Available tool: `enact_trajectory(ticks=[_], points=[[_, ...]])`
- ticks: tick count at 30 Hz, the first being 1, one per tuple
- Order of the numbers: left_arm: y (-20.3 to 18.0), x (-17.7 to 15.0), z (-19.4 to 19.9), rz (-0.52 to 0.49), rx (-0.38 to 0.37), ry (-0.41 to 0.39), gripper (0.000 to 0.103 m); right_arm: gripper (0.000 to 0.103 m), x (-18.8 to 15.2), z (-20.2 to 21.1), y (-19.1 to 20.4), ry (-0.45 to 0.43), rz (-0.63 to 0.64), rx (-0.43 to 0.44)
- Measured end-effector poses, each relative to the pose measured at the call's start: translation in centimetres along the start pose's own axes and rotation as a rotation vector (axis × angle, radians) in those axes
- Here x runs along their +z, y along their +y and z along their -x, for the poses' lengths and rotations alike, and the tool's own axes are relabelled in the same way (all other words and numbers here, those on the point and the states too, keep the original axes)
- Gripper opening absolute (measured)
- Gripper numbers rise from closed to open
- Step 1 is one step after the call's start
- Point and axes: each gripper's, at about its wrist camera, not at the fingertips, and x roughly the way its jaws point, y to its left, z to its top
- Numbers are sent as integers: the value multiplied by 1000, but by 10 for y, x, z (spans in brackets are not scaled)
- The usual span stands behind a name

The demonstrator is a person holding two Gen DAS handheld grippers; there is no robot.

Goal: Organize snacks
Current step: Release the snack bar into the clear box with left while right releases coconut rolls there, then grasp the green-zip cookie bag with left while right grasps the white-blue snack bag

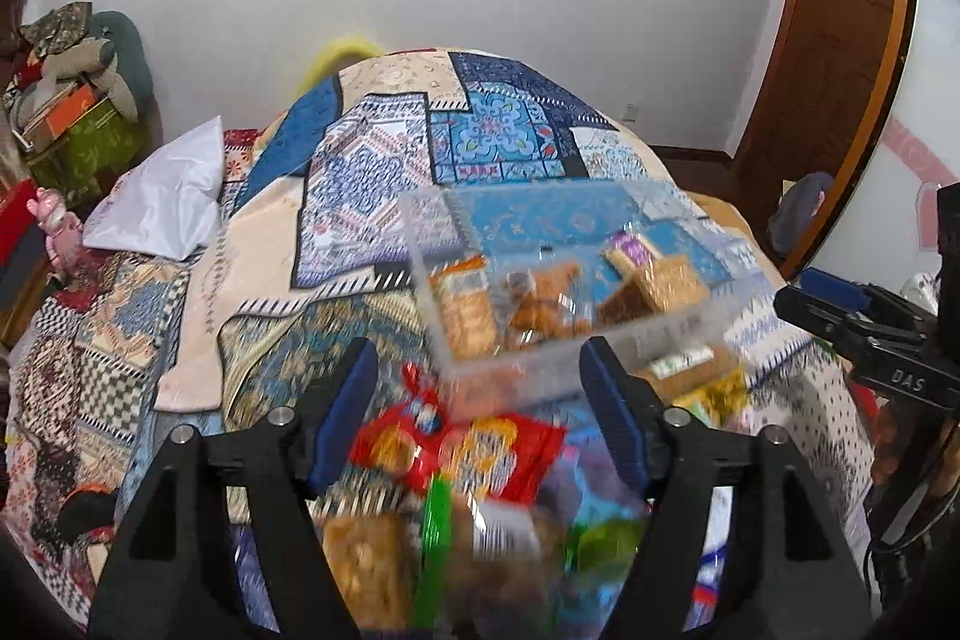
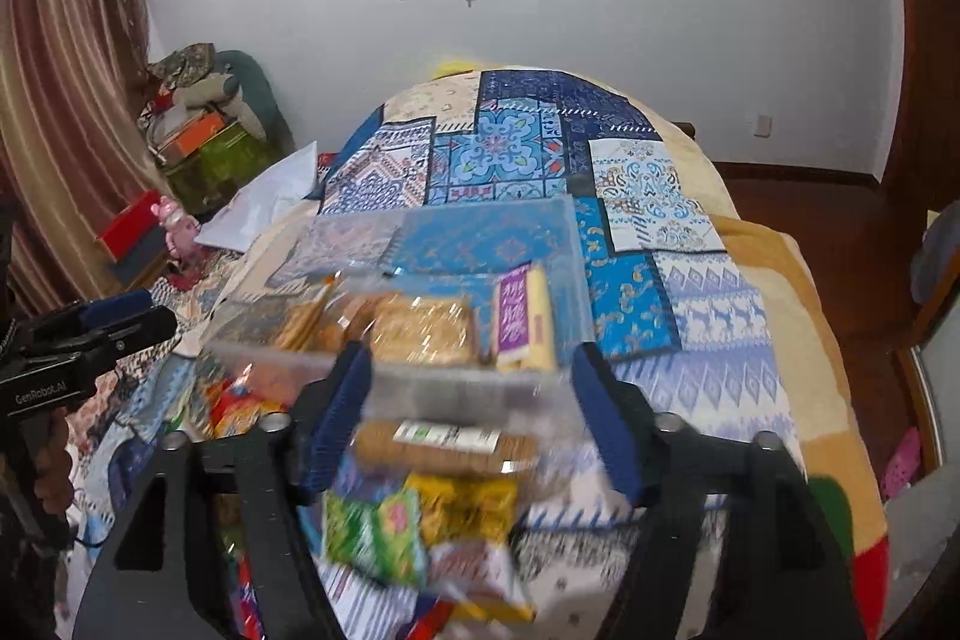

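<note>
Left gripper [image 1: 480, 412]: fingers spread wide, nothing between the pads, hovering over loose snacks on the patchwork bedspread [image 1: 372, 172]. Red snack bag [image 1: 462, 451] just beyond the tips at 12 o'clock, lying flat. Green stick-shaped packet [image 1: 435, 544] and tan biscuit pack [image 1: 372, 574] nearer the wrist, both motion-blurred; exact contact between them cannot be told.

Clear plastic bin [image 1: 708, 232] at 1 o'clock from the left gripper, resting on the bedspread. Already inside: cracker pack [image 1: 465, 310] at the left end, brown wrapped pastries [image 1: 546, 304] mid-bin, purple-labelled bar [image 2: 519, 319] toward the right end. Bin floor partly bare at the far side.

Right gripper [image 2: 471, 421]: fingers likewise wide apart, holding nothing, tips just short of the bin's near wall. Below it, outside the bin: brown biscuit pack with white label [image 2: 447, 439], yellow packet [image 2: 468, 505], green packet [image 2: 375, 526], further wrappers toward 6 o'clock, too blurred to name.

Judgement: roughly a third done. Several packs binned; more remaining loose than stored. Next pick probably the red bag or the labelled biscuit pack, being nearest the fingertips.
</note>
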Motion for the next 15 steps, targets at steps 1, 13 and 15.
enact_trajectory(ticks=[1,13,15], points=[[1,-6,5,6,-4,5,73,76,-4,4,3,0,-1,0],[9,-75,31,40,7,74,79,96,-58,19,35,62,-27,30],[10,-85,33,42,14,84,79,97,-66,15,42,79,-28,33]])
